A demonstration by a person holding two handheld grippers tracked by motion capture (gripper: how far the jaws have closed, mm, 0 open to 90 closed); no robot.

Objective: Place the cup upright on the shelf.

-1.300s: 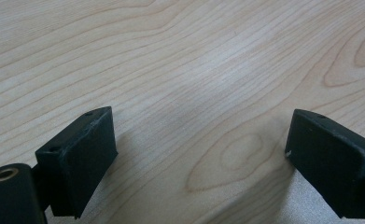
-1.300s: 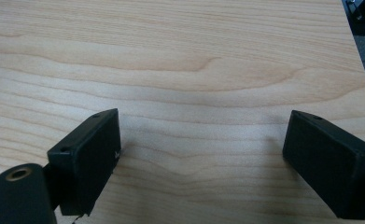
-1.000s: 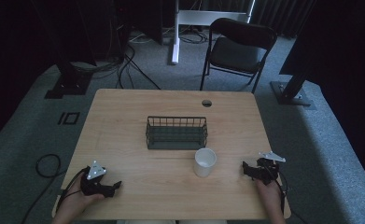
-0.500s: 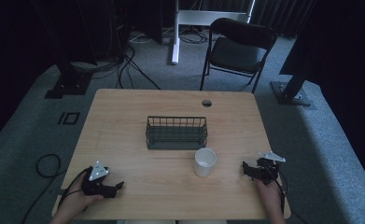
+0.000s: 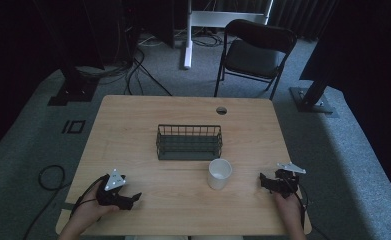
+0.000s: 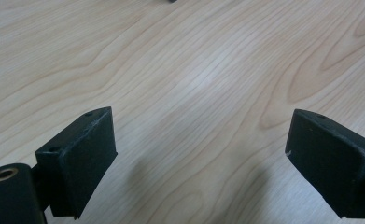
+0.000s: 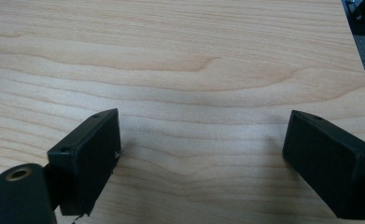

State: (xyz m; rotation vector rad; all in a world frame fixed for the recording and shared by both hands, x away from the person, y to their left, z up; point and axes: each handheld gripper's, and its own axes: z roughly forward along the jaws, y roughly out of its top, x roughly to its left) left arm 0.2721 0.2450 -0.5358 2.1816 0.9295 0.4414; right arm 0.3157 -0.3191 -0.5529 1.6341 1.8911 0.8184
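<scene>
Two hand-held grippers parked at the near edge of a wooden table, jaws apart, nothing held.

Left gripper (image 5: 133, 198): low on the table (image 5: 133, 130) at the near left corner, jaws spread wide over bare wood in the left gripper view, gripping nothing; judged a rest posture ahead of any reach. Right gripper (image 5: 264, 181): near right corner, likewise wide open and empty, jaws pointing inward toward the cup. White cup (image 5: 219, 173): upright, mouth up, right of centre, nearest to the right gripper but apart from it; path between them unobstructed. Wire basket (image 5: 189, 142): dark, rectangular, appears empty, just behind the cup at table centre, not touching it. Cable hole (image 5: 221, 110): far edge of table. Folding chair (image 5: 253, 55): beyond the table, on grey carpet.
</scene>
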